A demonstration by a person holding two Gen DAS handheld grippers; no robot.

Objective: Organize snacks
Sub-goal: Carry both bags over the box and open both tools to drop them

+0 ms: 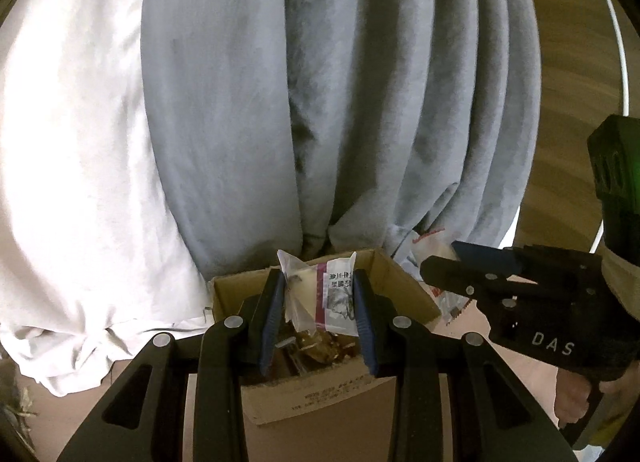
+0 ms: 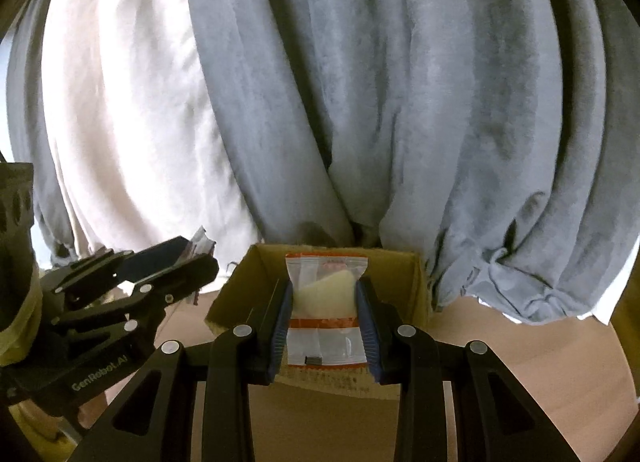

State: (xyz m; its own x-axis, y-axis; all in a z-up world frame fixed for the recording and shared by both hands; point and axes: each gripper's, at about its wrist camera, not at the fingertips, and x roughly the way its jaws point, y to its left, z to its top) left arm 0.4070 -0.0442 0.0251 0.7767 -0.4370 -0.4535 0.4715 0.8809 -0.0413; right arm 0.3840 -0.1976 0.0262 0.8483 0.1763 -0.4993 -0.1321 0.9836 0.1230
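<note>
Curtain-backed cardboard box (image 1: 400, 290) — brown snacks (image 1: 320, 346) inside

Cardboard box (image 2: 404, 274) open at top; nothing covers the mouth, so entry from above is clear. Box floor partly taken up by brown-wrapped snacks (image 1: 320, 344).

Grey curtain (image 2: 400, 102) hangs against the box's far wall at 12 o'clock; it blocks passage beyond. White curtain (image 1: 72, 142) bunches down at 10 o'clock and reaches the floor.

Left gripper (image 1: 319, 312) and right gripper (image 2: 324, 326) are close side by side; each crowds the other's flank, at 3 and 9 o'clock.

Bare wooden floor (image 2: 520, 362) from 4 to 5 o'clock, free to pass.
</note>
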